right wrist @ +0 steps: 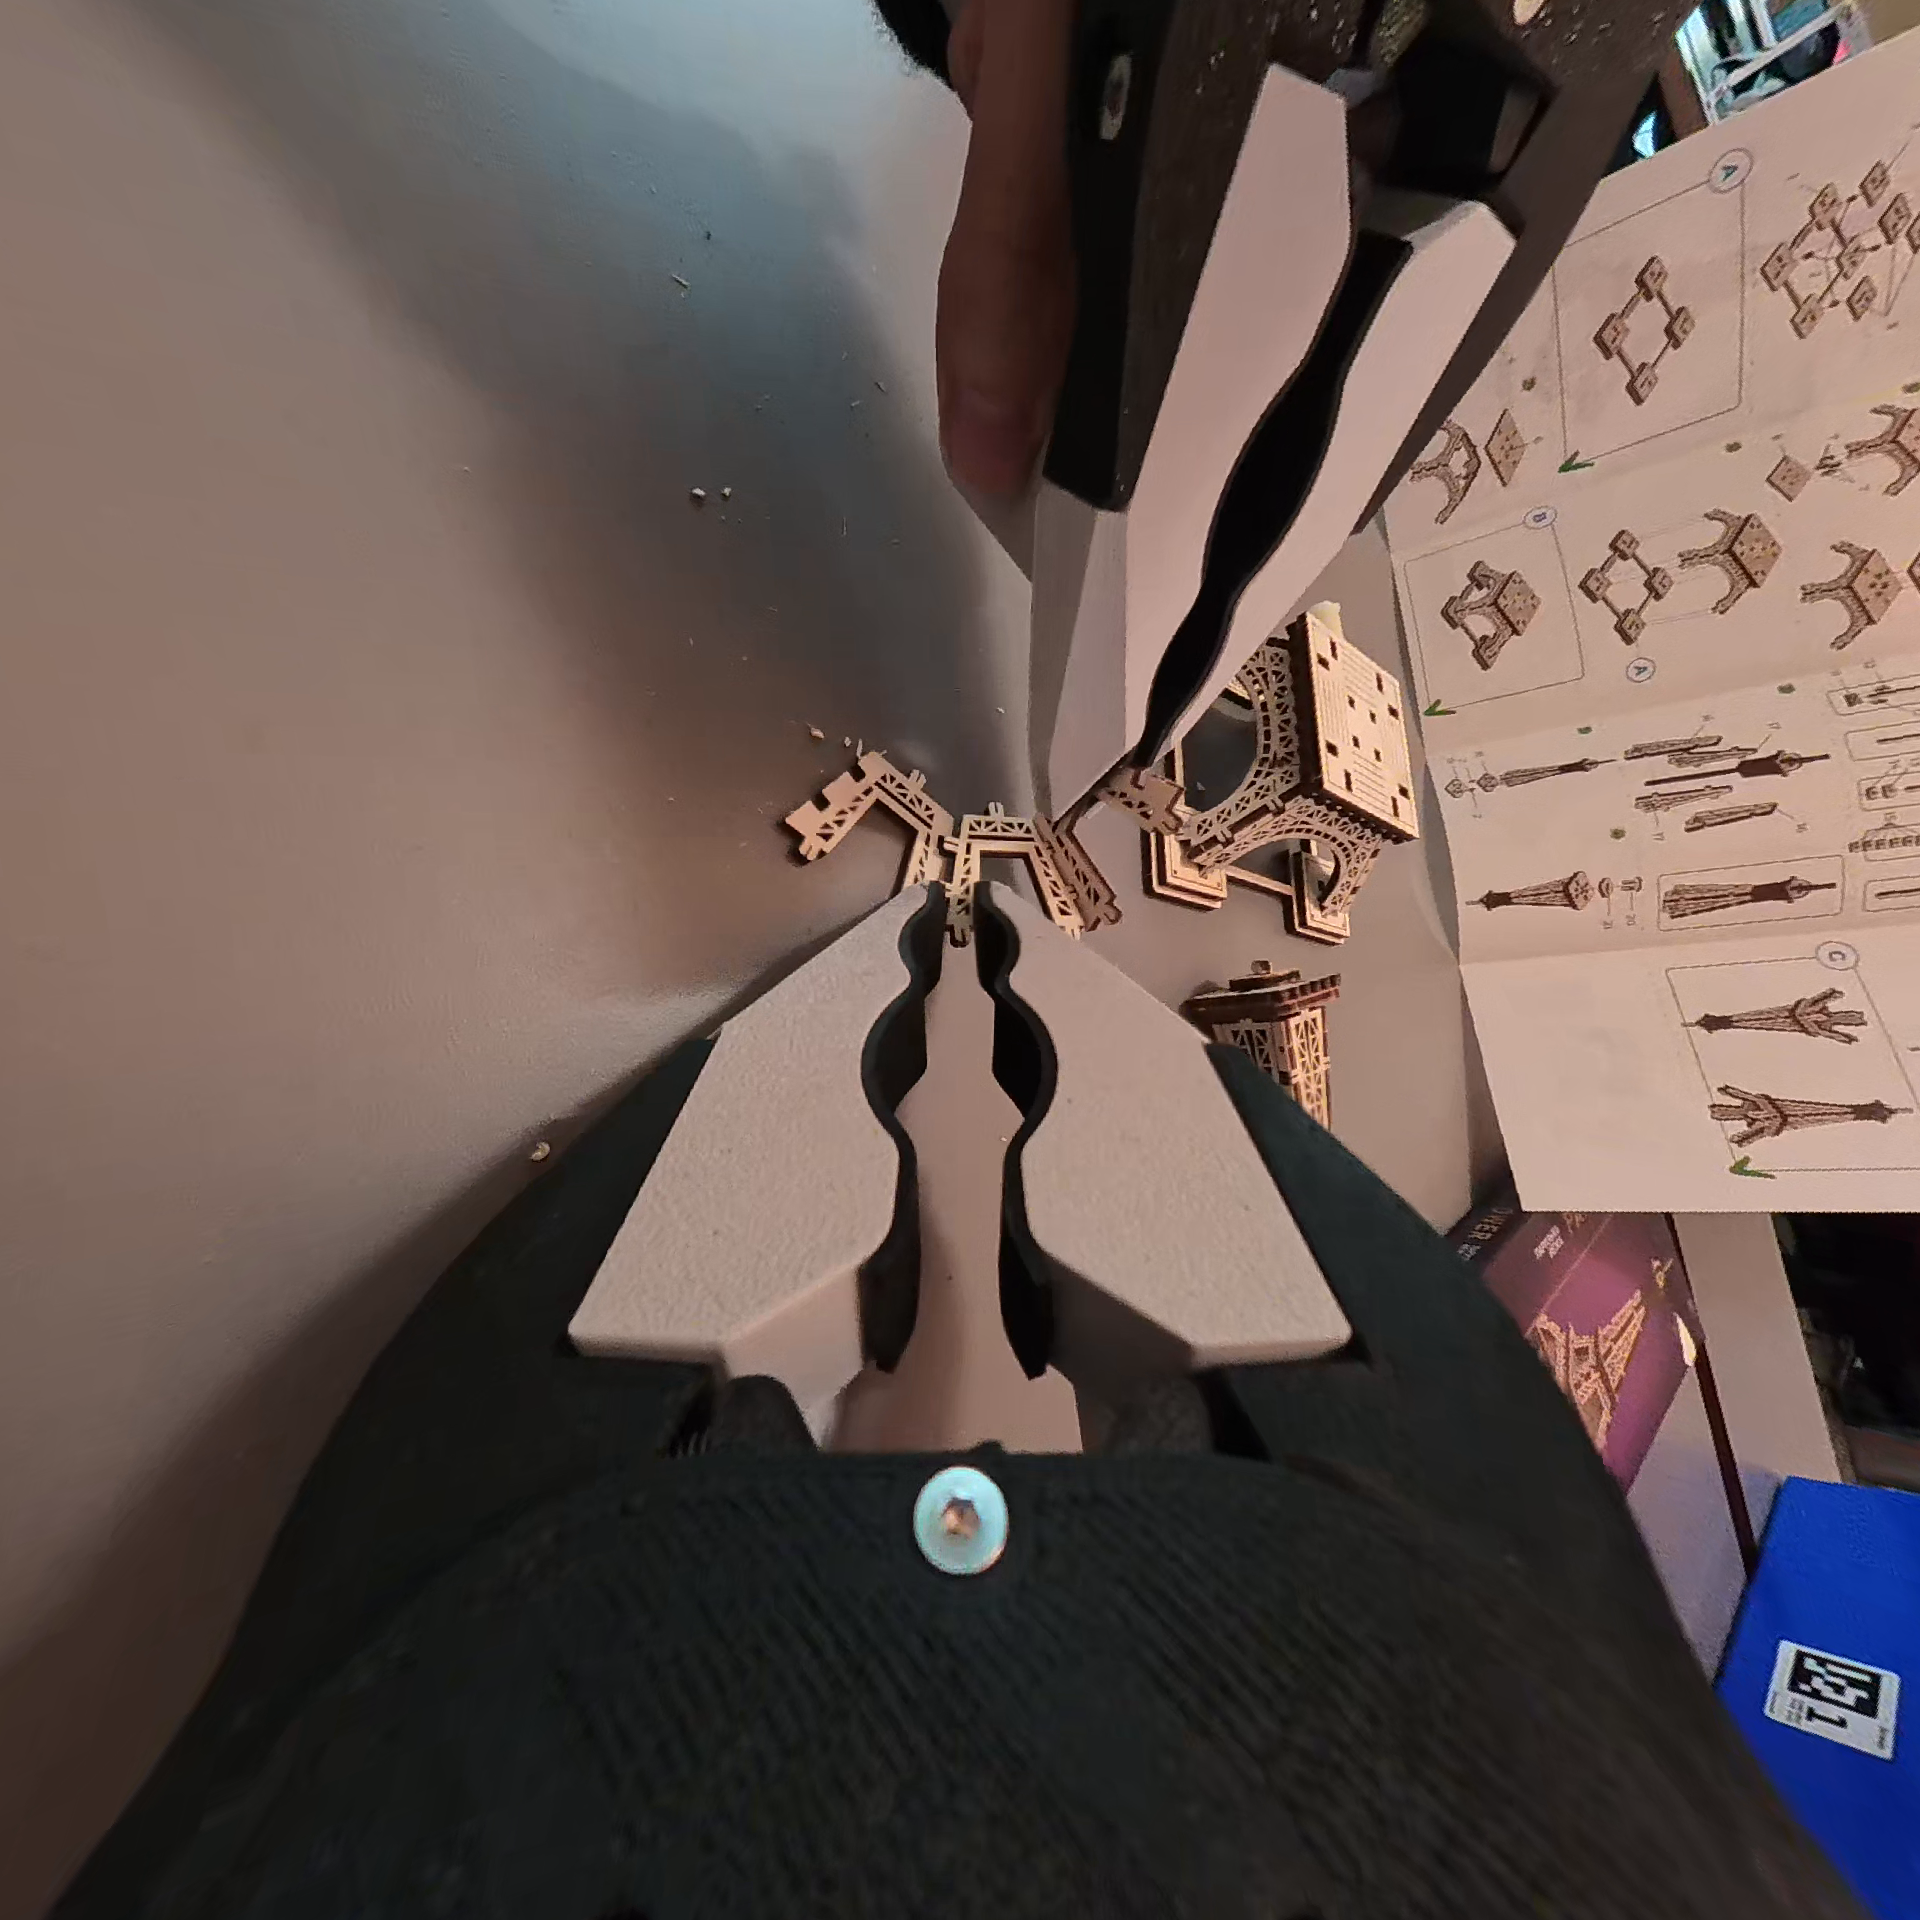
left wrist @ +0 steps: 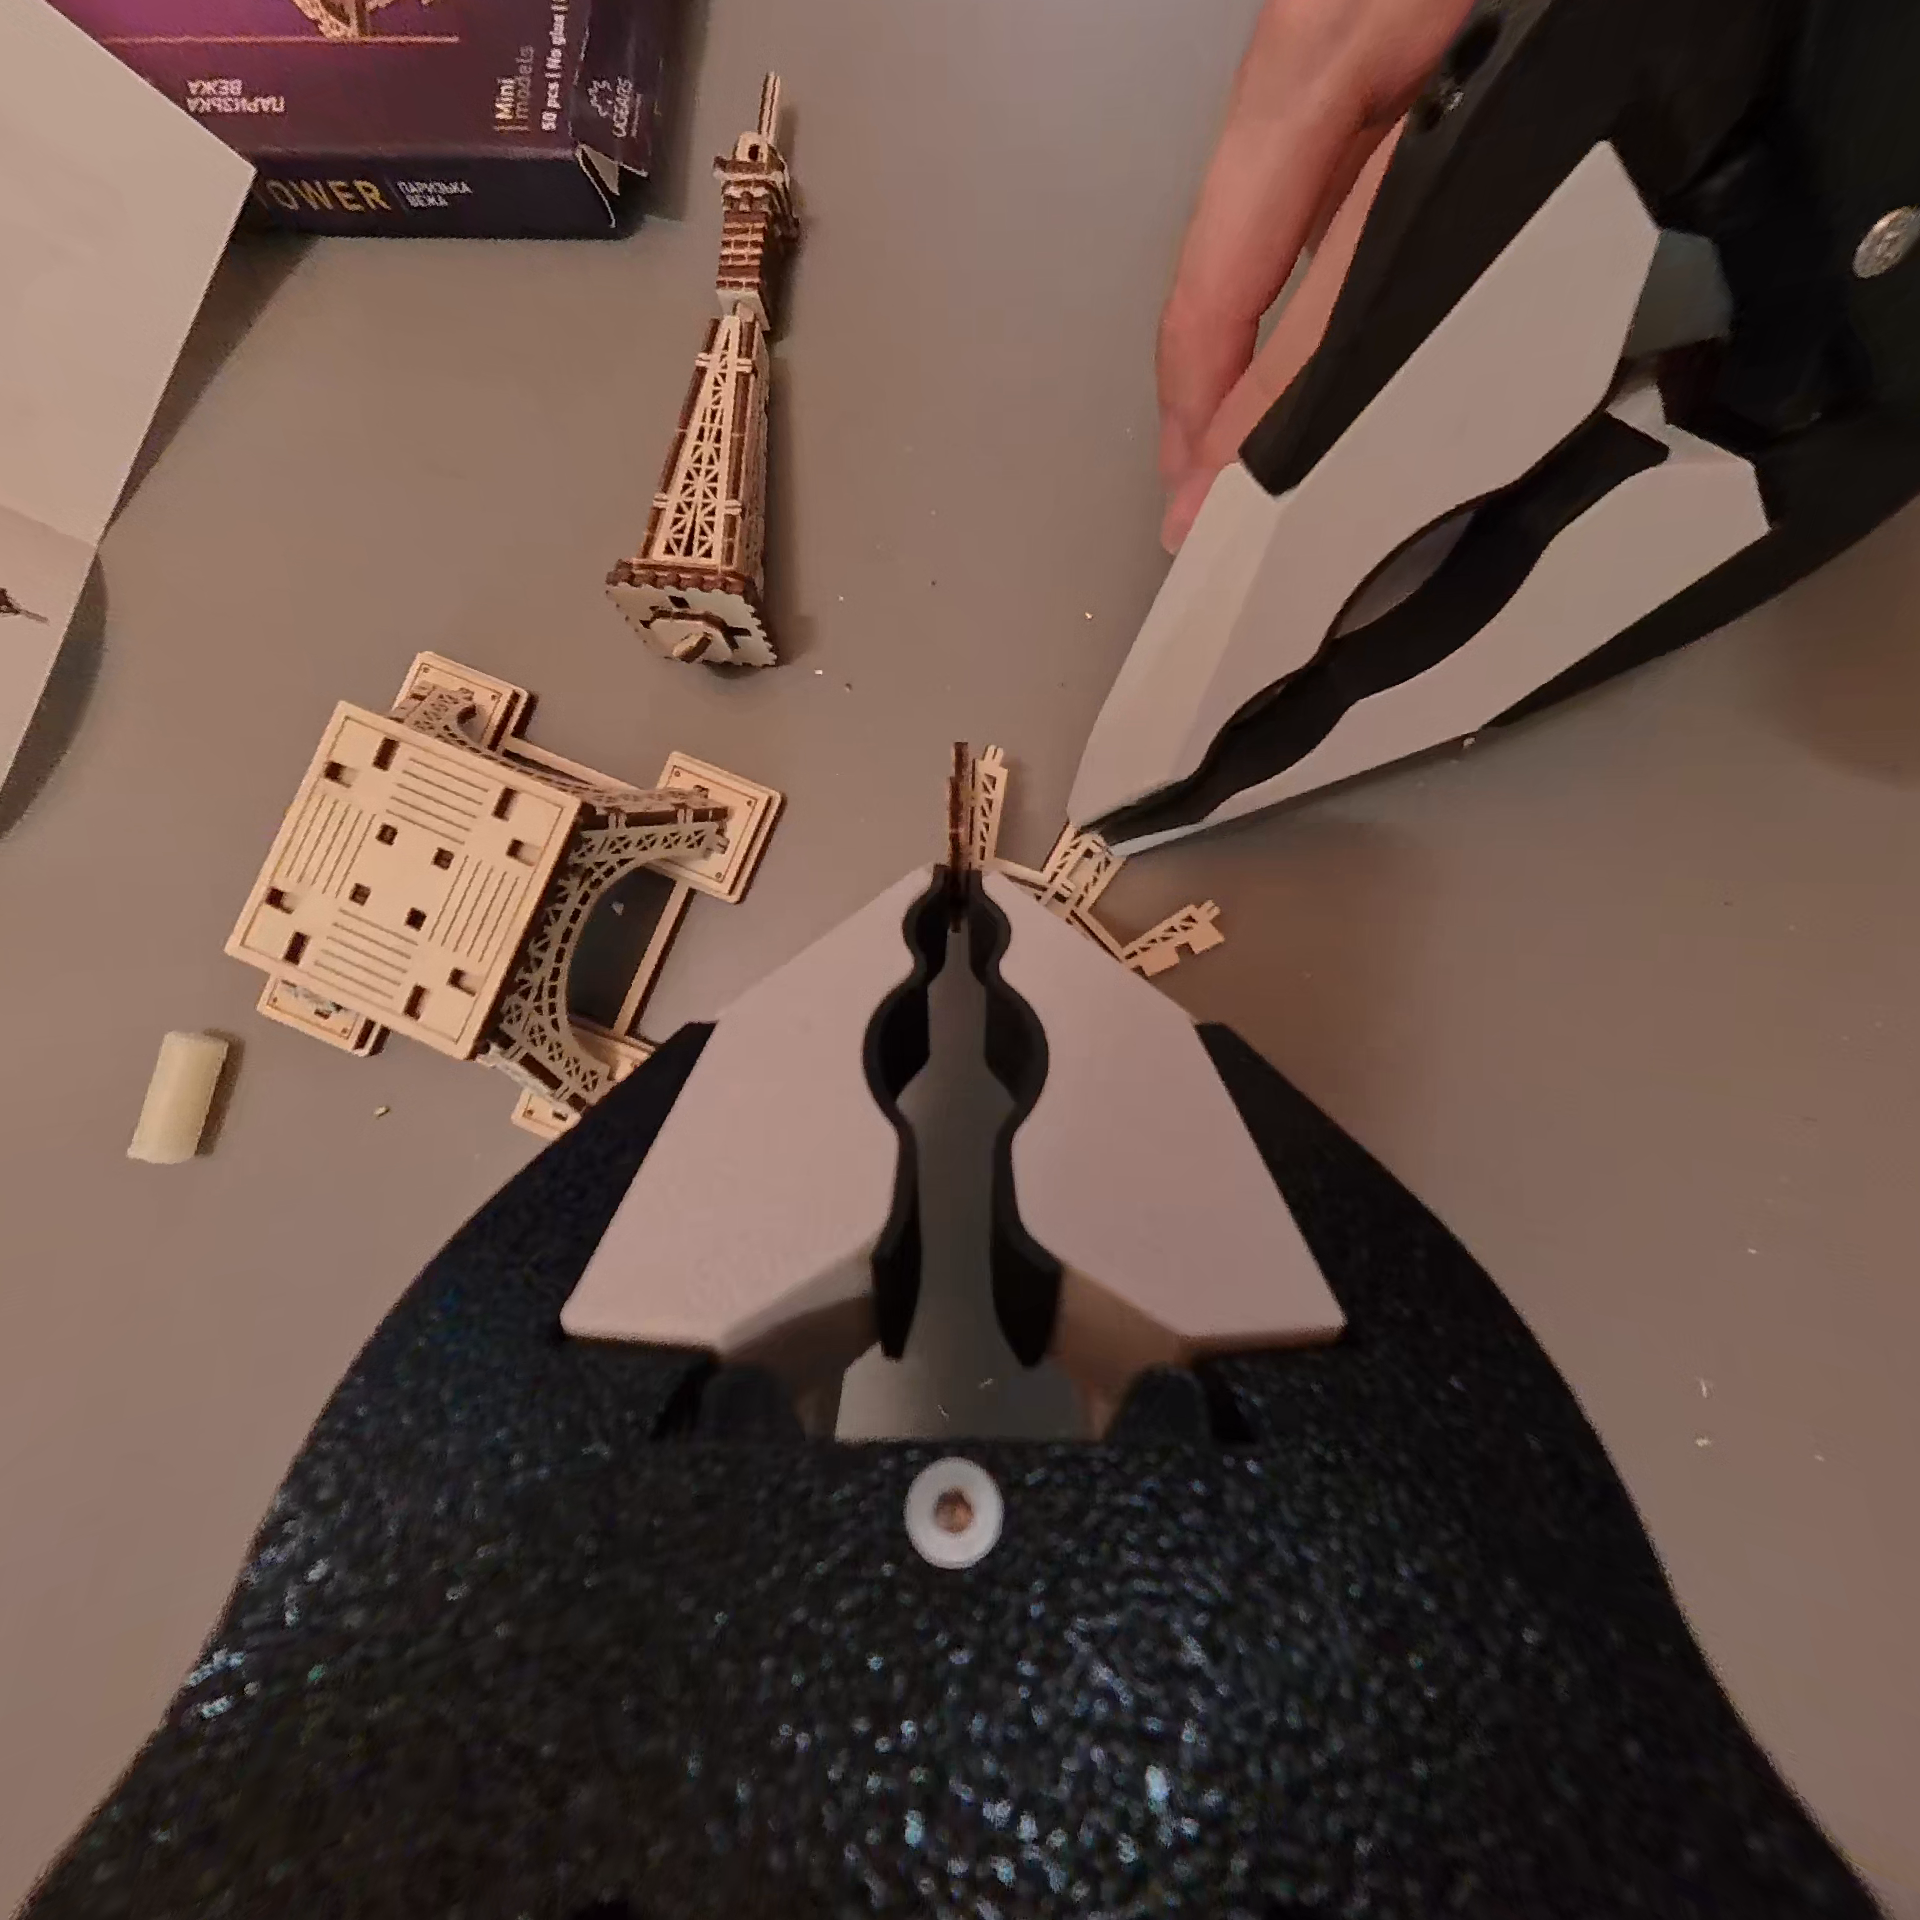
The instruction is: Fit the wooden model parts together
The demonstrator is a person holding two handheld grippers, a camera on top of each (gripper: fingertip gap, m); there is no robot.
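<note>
A chain of thin wooden lattice pieces (left wrist: 1174, 935) lies on the grey table between both grippers. My left gripper (left wrist: 956, 888) is shut on one upright lattice piece (left wrist: 975, 805). My right gripper (left wrist: 1096, 831) comes in from the upper right, shut on the neighbouring piece (left wrist: 1081, 868). In the right wrist view my right gripper (right wrist: 961, 909) pinches the foot of the arch-shaped piece (right wrist: 992, 842). The left gripper (right wrist: 1127, 784) comes from above and grips the chain's right end (right wrist: 1148, 800). The wooden tower base (left wrist: 416, 883) and the tower's upper section (left wrist: 717, 416) lie to the left.
A purple box (left wrist: 416, 104) and a paper sheet (left wrist: 83, 312) lie at the far left. A small cream cylinder (left wrist: 182, 1096) lies near the base. The instruction sheet (right wrist: 1662, 727), box (right wrist: 1590, 1340) and a blue item (right wrist: 1829, 1714) are at the right. A hand (left wrist: 1247, 260) holds the right gripper.
</note>
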